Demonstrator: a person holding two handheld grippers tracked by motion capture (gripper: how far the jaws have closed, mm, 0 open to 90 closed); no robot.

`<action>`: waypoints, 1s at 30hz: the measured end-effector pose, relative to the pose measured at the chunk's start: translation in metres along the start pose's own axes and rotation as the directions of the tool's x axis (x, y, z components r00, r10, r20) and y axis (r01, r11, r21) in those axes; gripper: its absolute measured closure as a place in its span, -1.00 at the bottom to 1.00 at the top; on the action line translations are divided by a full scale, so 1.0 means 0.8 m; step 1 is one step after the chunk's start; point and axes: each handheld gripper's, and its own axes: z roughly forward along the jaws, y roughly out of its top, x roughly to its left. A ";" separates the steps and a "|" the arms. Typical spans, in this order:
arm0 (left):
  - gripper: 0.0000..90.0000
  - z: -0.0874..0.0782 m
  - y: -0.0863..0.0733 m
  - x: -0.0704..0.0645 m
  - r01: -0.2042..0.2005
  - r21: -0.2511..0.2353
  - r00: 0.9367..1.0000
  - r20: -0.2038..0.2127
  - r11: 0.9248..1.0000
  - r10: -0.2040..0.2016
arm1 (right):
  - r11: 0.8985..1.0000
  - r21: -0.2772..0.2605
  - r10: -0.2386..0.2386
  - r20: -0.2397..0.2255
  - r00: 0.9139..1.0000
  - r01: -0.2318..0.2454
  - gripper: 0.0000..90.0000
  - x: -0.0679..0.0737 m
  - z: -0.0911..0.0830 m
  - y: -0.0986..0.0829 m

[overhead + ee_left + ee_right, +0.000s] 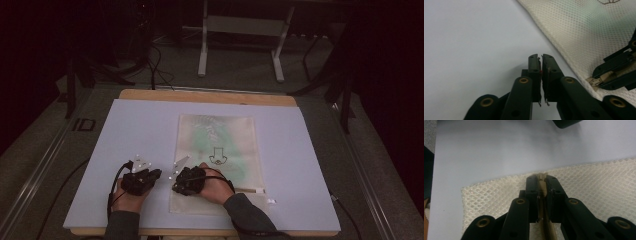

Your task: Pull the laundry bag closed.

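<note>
High view: mesh zipper bag [217, 150] flat on the lavender mat [125, 135], near its front edge. Right gripper [541, 178] clamped on the zipper [544, 220] at the bag's left corner. Left gripper [541, 58] closed empty, just beside the bag.

A mesh bag [217, 160] lies in the centre of the frame on a board [125, 135]. At its lower left edge sits the right gripper [181, 181], with the left gripper [150, 176] just left of it on the board.
</note>
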 end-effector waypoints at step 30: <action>0.97 0.025 0.013 -0.030 -0.060 0.020 0.991 0.125 0.998 0.057 | 1.000 -0.026 0.002 0.032 0.999 -0.001 0.82 0.006 0.000 -0.006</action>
